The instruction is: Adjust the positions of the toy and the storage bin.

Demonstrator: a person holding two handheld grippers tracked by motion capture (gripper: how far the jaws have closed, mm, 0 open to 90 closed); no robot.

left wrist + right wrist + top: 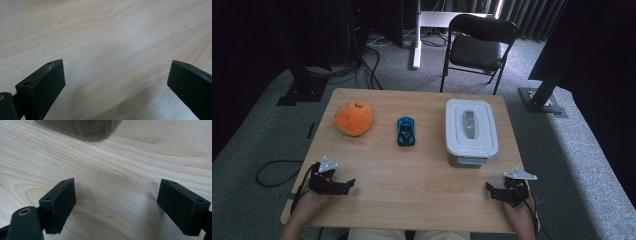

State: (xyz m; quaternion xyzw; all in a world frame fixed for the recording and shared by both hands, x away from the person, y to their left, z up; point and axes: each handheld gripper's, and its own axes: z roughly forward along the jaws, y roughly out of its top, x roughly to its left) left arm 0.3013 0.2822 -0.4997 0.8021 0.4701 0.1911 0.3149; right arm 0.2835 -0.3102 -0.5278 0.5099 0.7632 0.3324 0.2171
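The left claw (343, 184) rested low on the near left part of the wooden surface (412, 170), its jaws wide apart with nothing between them. Farther back sat a soft orange toy (353, 118), and just to its right a little blue car (406, 131), both well apart from the claws. Right of the car stood a white box (471, 131) with its lid on. The right claw (493, 191) waited near the front of that box, jaws wide apart and empty too. It looked like the very start, with nothing picked up yet. The next move would likely be a reach forward: right claw to the box lid, left claw toward the toys.
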